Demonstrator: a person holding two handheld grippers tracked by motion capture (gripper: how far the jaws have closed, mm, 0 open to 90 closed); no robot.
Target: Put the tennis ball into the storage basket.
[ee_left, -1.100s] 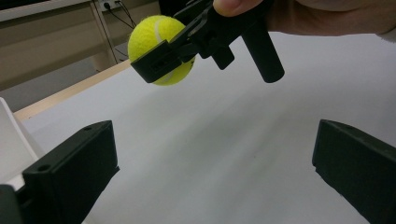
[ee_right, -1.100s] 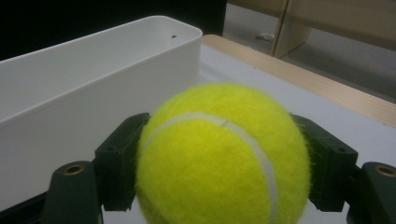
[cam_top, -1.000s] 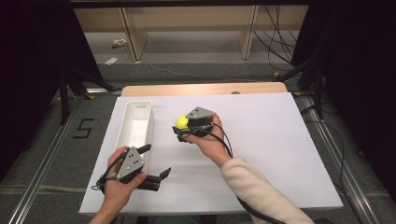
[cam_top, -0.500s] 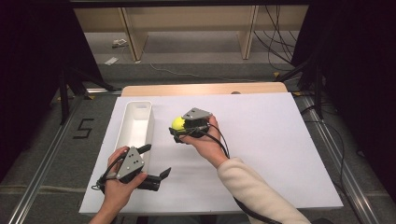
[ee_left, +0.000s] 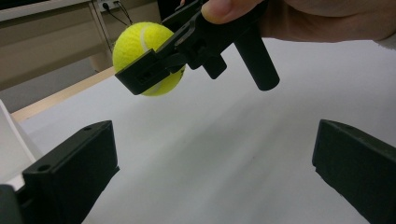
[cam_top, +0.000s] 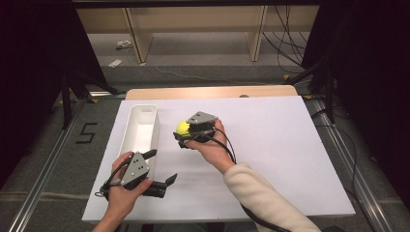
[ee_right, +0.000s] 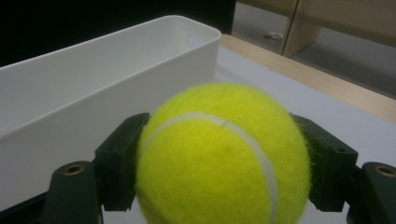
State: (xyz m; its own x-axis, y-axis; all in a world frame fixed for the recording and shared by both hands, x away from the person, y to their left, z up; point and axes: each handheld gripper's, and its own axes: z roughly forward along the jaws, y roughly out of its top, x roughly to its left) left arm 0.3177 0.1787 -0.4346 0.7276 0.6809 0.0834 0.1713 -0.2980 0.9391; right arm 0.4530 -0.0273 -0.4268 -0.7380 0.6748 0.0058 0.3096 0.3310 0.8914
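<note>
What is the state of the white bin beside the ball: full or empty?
Empty as far as shown. The high view shows the white bin's inside bare; the tennis ball sits clamped in the right gripper, outside it.

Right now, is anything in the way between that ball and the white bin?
Nothing visible. The right tongs hold the ball above the table, just beside the bin; only bare white tabletop lies between them. The left tongs sit open nearer the person, off that path.
</note>
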